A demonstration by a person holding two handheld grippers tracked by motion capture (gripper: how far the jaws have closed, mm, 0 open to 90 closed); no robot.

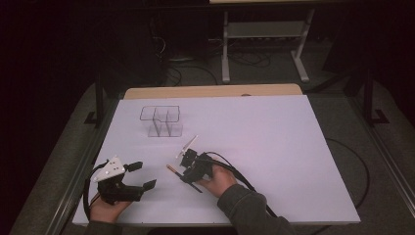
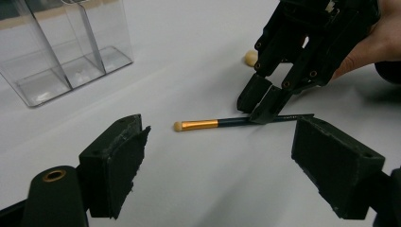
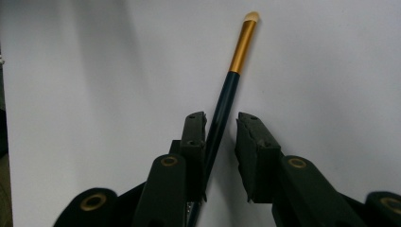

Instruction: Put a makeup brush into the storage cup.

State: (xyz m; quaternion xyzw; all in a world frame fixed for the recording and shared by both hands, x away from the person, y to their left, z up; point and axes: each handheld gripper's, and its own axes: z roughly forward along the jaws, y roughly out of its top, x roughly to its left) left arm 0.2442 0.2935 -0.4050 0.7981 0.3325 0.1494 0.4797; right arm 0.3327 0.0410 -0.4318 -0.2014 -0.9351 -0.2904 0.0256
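Nearest the camera in the high view, the left gripper [image 1: 139, 177] is parked low and to the left of the makeup brush [image 2: 222, 123], jaws spread wide with nothing between them; from the left gripper view it looks like it's just being kept aimed at the brush, probably as a spare pair of jaws rather than for any grab right now.

A bit further in, the right gripper [image 3: 221, 142] is tipped down onto the brush, which is lying flat on the white table [image 1: 274, 147]; the dark handle is straddled by the two jaws, narrowed but not fully closed; one pad is seen right against the handle, a small gap is left on the other side, so it can't really be called a firm hold yet. The handle end is run back under the gripper, the gold ferrule and pale tip are left sticking out ahead of the jaws; the mid-handle spot was likely picked so the brush balances once lifted, though that's a guess.

Past the brush, well apart from it toward the far left of the table, a clear acrylic organizer [image 1: 161, 122] is stood upright with its divided compartments open at the top; it's presumably where the brush is meant to be dropped. A small pale blob [image 2: 250, 57] is seen on the table behind the right gripper; what it is can't be told.
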